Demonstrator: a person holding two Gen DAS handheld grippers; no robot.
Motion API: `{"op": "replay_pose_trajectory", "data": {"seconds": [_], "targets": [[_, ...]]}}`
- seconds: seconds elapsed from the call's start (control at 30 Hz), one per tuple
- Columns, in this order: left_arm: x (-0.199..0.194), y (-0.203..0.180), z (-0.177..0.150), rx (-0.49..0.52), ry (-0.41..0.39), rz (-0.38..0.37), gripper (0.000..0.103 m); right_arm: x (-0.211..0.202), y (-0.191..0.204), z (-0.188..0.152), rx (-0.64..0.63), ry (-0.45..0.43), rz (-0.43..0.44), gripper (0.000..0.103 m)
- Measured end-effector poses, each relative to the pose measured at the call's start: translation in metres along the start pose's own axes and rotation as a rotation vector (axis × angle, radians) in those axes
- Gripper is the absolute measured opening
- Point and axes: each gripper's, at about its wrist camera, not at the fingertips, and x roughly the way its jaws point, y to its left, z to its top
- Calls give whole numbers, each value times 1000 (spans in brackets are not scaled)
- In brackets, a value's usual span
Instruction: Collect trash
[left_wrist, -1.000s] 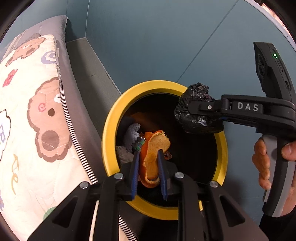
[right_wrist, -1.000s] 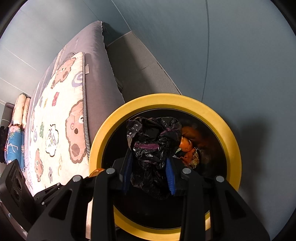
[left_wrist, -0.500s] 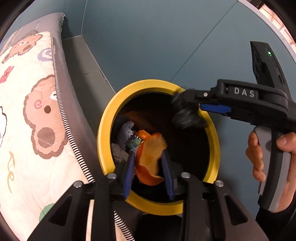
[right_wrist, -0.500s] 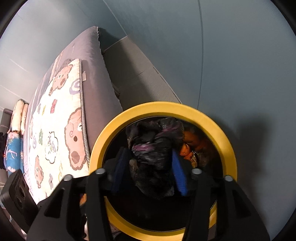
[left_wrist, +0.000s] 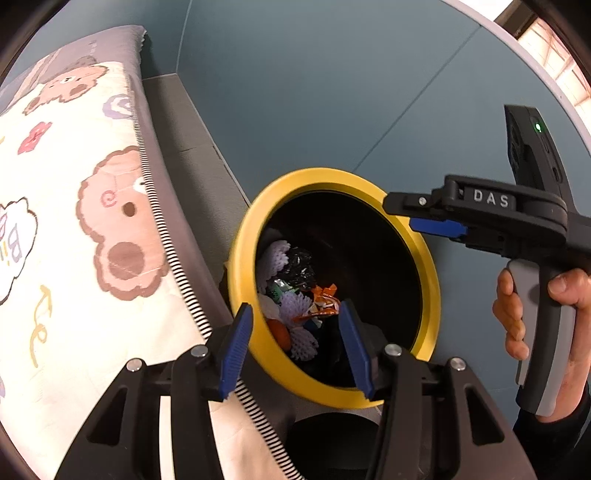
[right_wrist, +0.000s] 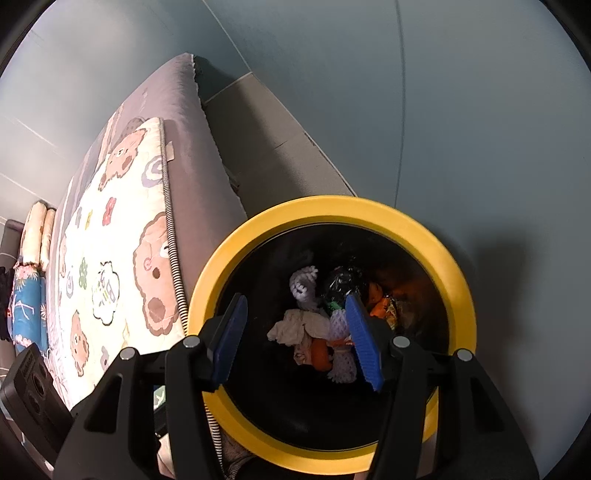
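Observation:
A black trash bin with a yellow rim (left_wrist: 430, 280) (right_wrist: 458, 288) stands on the floor beside a bed. Inside lie a crumpled black plastic bag (left_wrist: 299, 266) (right_wrist: 341, 280), an orange peel (left_wrist: 279, 332) (right_wrist: 319, 350), purple foam nets (left_wrist: 295, 306) (right_wrist: 341, 321), wrappers and a white tissue (right_wrist: 291, 328). My left gripper (left_wrist: 297, 345) is open and empty above the bin's near rim. My right gripper (right_wrist: 297, 338) is open and empty over the bin mouth; in the left wrist view it (left_wrist: 436, 225) hangs over the far right rim.
A bed with a cream cartoon-bear quilt (left_wrist: 74, 236) (right_wrist: 122, 280) and grey mattress edge (right_wrist: 199, 155) lies left of the bin. A blue-grey wall (left_wrist: 332, 92) stands behind. Grey floor (right_wrist: 266, 147) runs between bed and wall.
Both grippers opened. The orange peel dropped from the left gripper and the black bag from the right; both now lie in the bin.

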Motion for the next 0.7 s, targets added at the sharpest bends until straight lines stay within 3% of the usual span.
{"op": "replay_pose_trajectory", "data": {"seconds": [0.7], "targets": [[-79, 115, -34, -185, -98, 77, 46, 17, 114, -32, -176, 47, 38, 55]]}}
